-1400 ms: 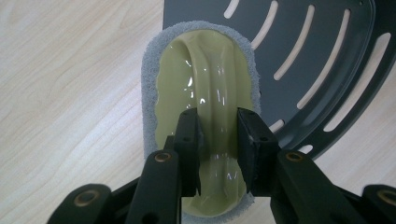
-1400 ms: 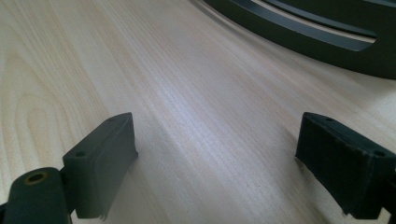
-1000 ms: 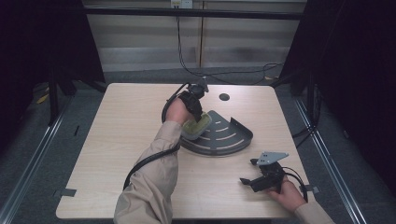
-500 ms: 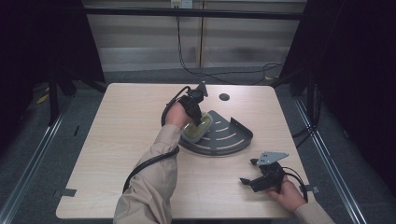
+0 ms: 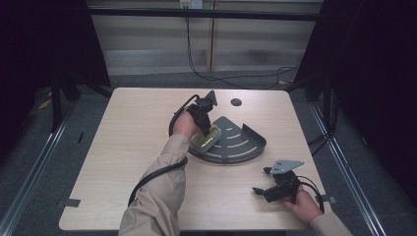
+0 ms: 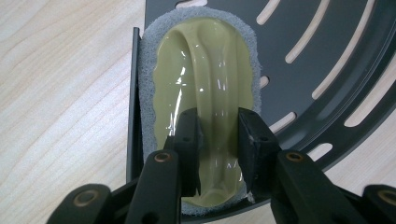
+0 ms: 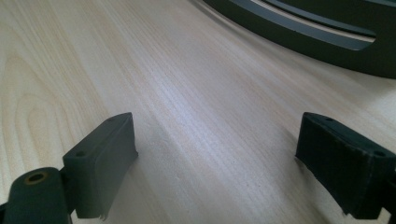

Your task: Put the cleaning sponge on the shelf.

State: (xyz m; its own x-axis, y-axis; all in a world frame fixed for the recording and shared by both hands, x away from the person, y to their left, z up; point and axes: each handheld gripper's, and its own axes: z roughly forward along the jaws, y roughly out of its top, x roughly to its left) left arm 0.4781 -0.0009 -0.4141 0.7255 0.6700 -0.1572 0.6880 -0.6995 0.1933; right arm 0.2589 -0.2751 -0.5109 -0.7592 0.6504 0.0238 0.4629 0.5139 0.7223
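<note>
Two grippers are working at a pale wooden table point(image 5: 123, 147). High view: the left gripper point(image 5: 205, 129) is reaching down over the left end of a dark grey, fan-shaped slotted rack point(image 5: 236, 145), where a scrub pad point(image 5: 209, 137) with a yellow-green handle is lying. The right gripper point(image 5: 260, 191) is resting on the table near the front right edge, well apart from the rack, with a grey three-cornered plate on top and a cable trailing behind.

Left gripper view: the scrub pad point(image 6: 205, 93) is showing as an oval of grey foam topped by a glossy, pale olive plastic shell with a raised ridge running along its length. It is lying inside the rack point(image 6: 336, 60), pressed against the rack's straight wall at the left. The left gripper point(image 6: 218, 140) is clamping the ridge, one black jaw on each side of it, touching.

Right gripper view: the right gripper point(image 7: 215, 149) is holding its jaws wide apart over bare wood, gripping nothing. The rack's curved rim point(image 7: 317, 42) is lying beyond, at upper right.
</note>
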